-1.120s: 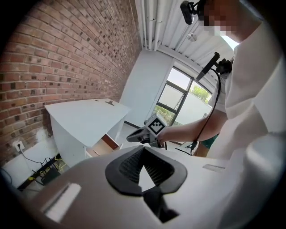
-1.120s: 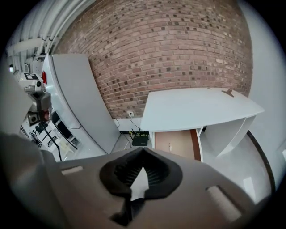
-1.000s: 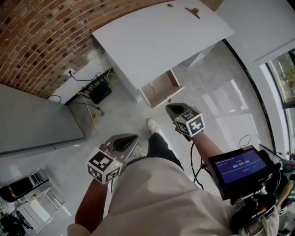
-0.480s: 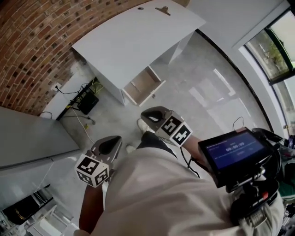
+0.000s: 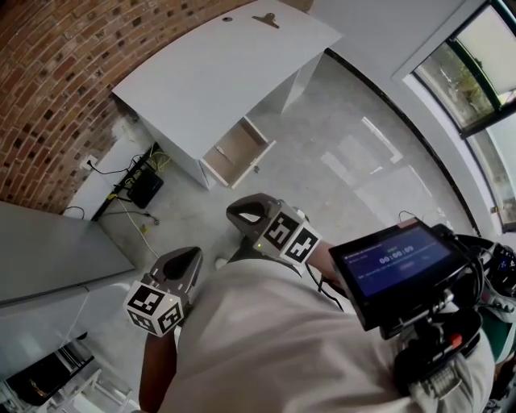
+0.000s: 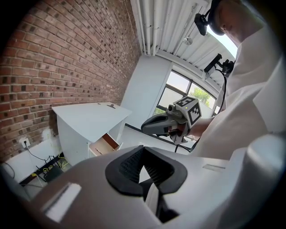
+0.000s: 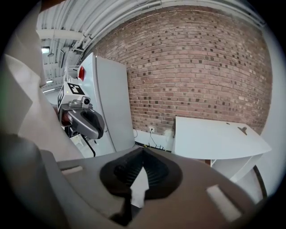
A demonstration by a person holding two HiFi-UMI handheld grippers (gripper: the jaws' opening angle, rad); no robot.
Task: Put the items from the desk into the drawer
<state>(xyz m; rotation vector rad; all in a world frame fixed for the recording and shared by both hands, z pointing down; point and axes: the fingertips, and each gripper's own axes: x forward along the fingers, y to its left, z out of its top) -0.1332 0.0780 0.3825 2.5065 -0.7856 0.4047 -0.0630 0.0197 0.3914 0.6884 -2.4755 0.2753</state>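
Both grippers are held close to your body, well apart from the desk. The left gripper [image 5: 184, 260] is at 7 o'clock in the head view and the right gripper [image 5: 242, 211] is near the centre. Each gripper's own view shows its jaws closed tip to tip, with nothing between the black pads [image 6: 129, 165].

The white worktop [image 5: 234, 77] stands at 12 o'clock, set against the brick wall [image 5: 48, 89]. Its drawer [image 5: 234, 152] is pulled open on the side facing you, and the wooden inside shows. What lies in it is too small to tell.

At the far edge of the worktop lies a small clip-shaped item [image 5: 266, 20], with a dark dot-like item [image 5: 227, 18] just beside it at 9 o'clock. Cables and a black box [image 5: 145, 185] lie on the floor by the wall, at 8 o'clock from the drawer. A lit screen [image 5: 395, 266] sits at 4 o'clock.
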